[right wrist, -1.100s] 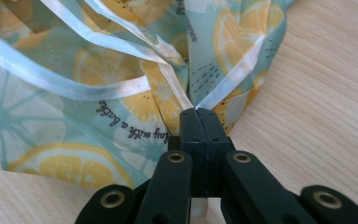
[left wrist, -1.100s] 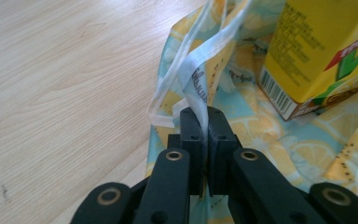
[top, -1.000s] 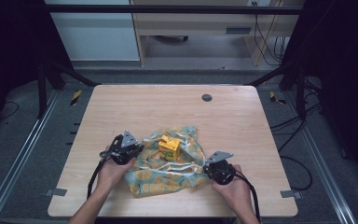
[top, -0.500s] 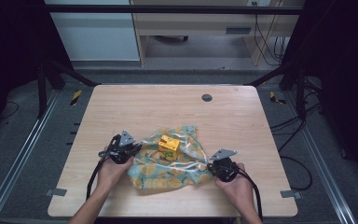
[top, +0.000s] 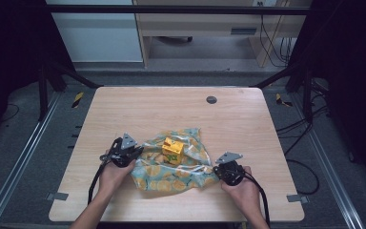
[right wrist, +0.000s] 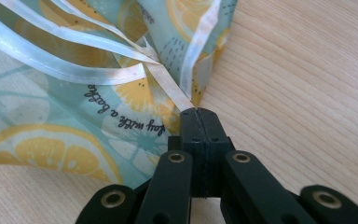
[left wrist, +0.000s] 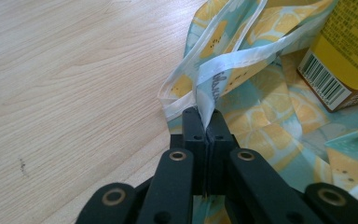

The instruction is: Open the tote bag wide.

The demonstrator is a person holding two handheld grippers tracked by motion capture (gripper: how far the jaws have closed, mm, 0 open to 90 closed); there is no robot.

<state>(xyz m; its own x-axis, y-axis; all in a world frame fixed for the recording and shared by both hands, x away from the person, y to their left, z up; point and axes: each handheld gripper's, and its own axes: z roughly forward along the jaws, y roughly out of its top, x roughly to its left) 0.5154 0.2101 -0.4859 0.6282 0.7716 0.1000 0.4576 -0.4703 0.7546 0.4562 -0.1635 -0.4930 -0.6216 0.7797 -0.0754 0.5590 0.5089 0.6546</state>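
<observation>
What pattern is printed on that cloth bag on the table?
The cloth bag is pale teal with yellow lemon slices and white trim; the right gripper view shows it best.

Both grippers [top: 124, 151] [top: 228, 168] are black with brass-ringed pivots, grey three-cornered top plates and trailing black cables.

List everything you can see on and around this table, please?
Cloth bag: one, teal with yellow lemon print and white trim, near middle of table.
Carton: one, yellow, on the bag.
Table: one, light wood.
Disc: one, dark, far side of table.
Cabinet: one, pale wood, beyond the table.
Left gripper: one, black, jaws shut on the bag's left edge.
Right gripper: one, black, jaws shut on the bag's white strap.
Hands: two, holding the grippers.
</observation>
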